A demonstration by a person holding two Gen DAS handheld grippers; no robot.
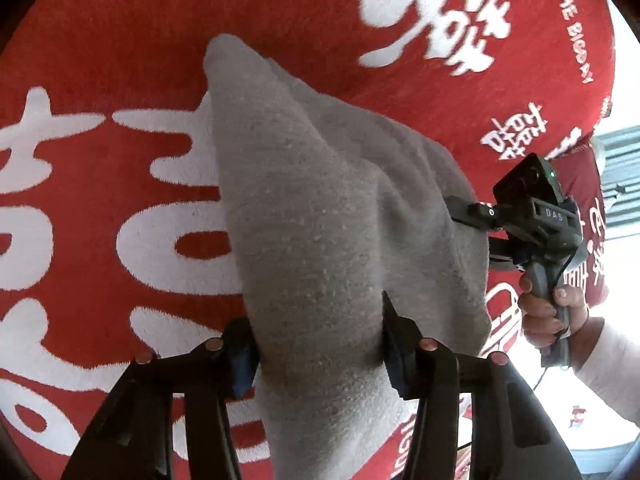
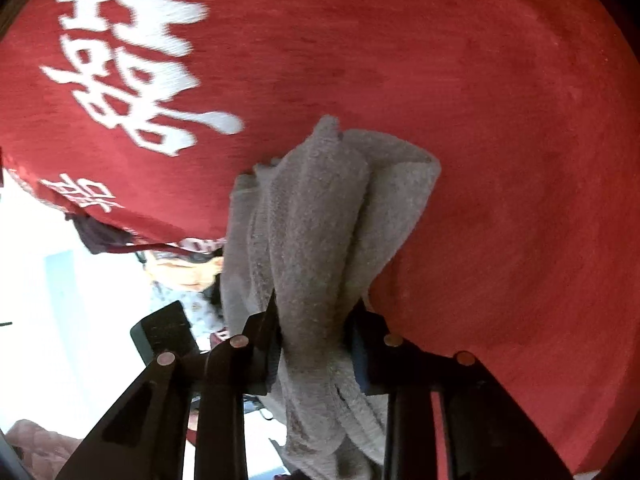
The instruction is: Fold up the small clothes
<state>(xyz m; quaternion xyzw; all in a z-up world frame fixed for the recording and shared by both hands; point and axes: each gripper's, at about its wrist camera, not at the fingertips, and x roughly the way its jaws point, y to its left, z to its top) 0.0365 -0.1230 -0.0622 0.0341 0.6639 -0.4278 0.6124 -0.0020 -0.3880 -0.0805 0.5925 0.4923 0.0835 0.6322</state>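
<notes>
Grey terry cloth (image 1: 320, 216) hangs bunched between two hand-held grippers above a red blanket (image 1: 120, 32) printed with white characters, a small garment or towel whose exact kind cannot be told. The left gripper (image 1: 320, 340) is clenched on one thick gather of it, pads pressing from both sides at the 6 o'clock edge of the left wrist view, while the fabric fans away toward 12 o'clock to a loose pointed corner. The right gripper (image 2: 316, 340), seen in its own view at 6 o'clock, is likewise clamped on a rope-like twist of the same cloth (image 2: 320, 208), which rises toward 12 o'clock in several doubled ridges; no earlier frame shows whether either grip is settled. In the left wrist view the right gripper's fingers (image 1: 472, 216) enter the cloth's edge at 3 o'clock, a person's hand (image 1: 552, 308) on the handle below. The risk, on this evidence, lies in the bunching: both claws appear to hold crumpled gathers, not clean corners, so a fold made from here would probably come out lopsided, and a thick wad could slip from the pads if the two hands pull apart. The free corner may also drag on the blanket's nap.
</notes>
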